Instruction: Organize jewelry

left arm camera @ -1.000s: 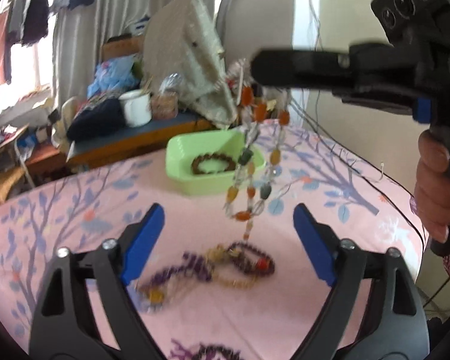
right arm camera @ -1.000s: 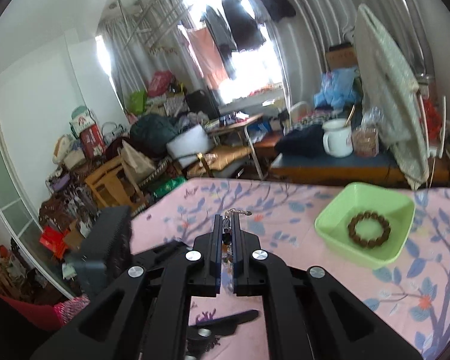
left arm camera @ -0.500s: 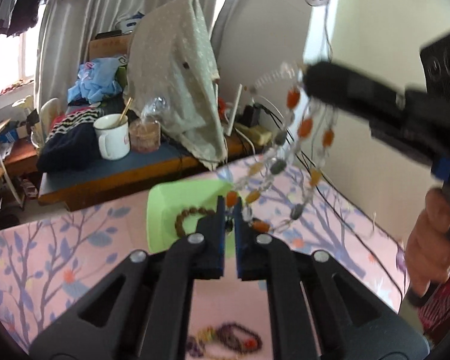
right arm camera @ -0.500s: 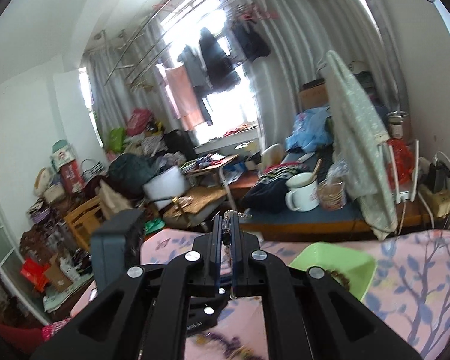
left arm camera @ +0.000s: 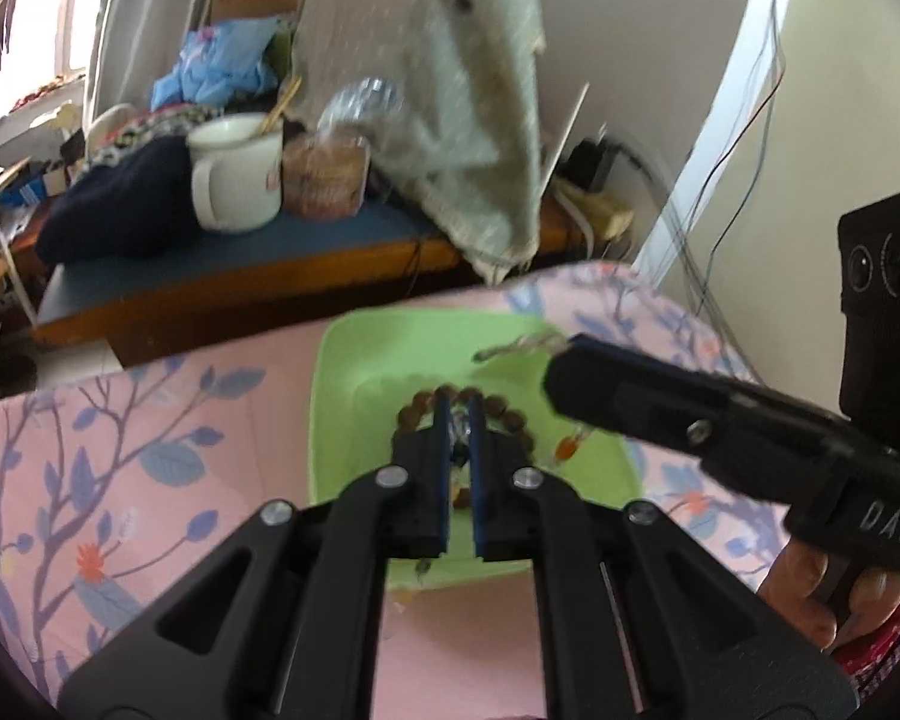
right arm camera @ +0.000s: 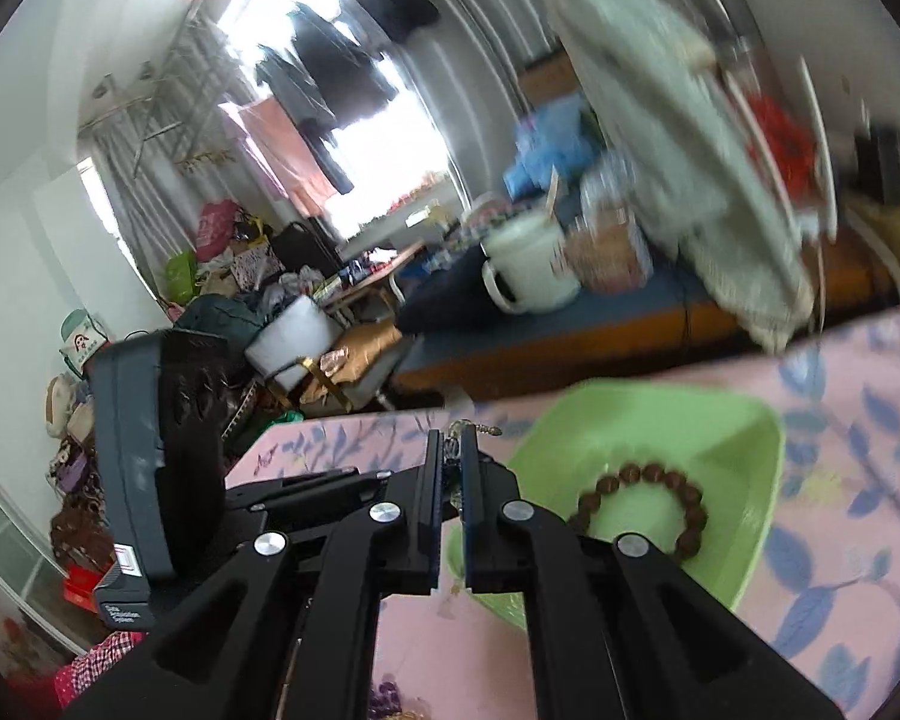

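Note:
A green tray holding a brown bead bracelet sits on the pink floral tablecloth. My left gripper hangs over the tray, shut on the lower part of a beaded necklace, with beads showing between its pads. My right gripper reaches in from the right, shut on the necklace's silver chain end. In the right wrist view the right gripper pinches the chain clasp beside the tray and bracelet. Most of the necklace is hidden.
A low bench behind the table carries a white mug, a jar and a cloth-draped object. Purple beads lie near the table's front. A person's hand grips the right handle. Cluttered furniture fills the room's left.
The left gripper went from open to shut on the hanging necklace. Both grippers moved forward over the green tray, and the necklace came down toward it.

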